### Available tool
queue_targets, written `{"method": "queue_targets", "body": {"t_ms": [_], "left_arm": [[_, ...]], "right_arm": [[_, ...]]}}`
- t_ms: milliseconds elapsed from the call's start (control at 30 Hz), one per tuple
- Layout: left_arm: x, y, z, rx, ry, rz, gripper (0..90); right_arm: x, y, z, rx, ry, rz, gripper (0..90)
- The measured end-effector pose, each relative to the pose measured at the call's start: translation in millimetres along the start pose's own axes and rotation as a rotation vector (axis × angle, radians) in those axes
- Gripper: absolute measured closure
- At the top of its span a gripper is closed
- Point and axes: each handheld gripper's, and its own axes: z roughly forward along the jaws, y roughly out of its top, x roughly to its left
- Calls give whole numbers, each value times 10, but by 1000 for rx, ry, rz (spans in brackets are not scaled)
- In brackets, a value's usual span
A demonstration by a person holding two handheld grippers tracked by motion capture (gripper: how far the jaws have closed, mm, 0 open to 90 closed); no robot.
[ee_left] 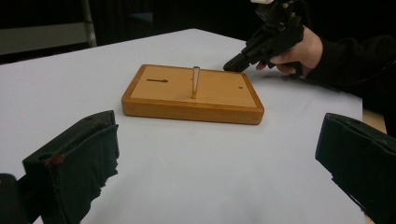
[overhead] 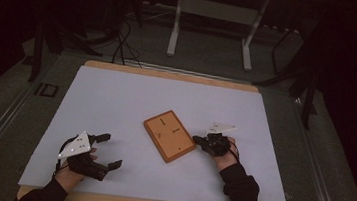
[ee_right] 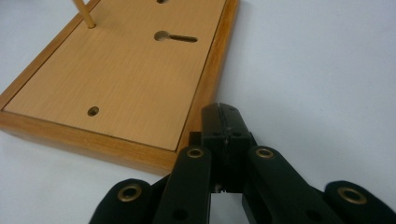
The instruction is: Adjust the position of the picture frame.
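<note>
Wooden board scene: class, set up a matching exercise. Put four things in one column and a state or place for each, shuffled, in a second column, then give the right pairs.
Things:
1. left gripper
2. right gripper
3. board
4. peg

States or places:
A. stands upright in the board
B. jaws shut, tip beside the board's edge
C. lies flat mid-table on the white sheet
D. jaws wide open, apart from the board

Pairs: 1-D, 2-B, 3-C, 4-A
</note>
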Motion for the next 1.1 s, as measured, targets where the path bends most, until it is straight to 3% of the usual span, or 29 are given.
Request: {"method": "queue_targets", "body": {"t_ms": [1100], "left_arm": [[-2, -1, 6, 3, -1, 1, 0]], "right_arm": [[419, 122, 118, 6, 122, -90, 900]]}}
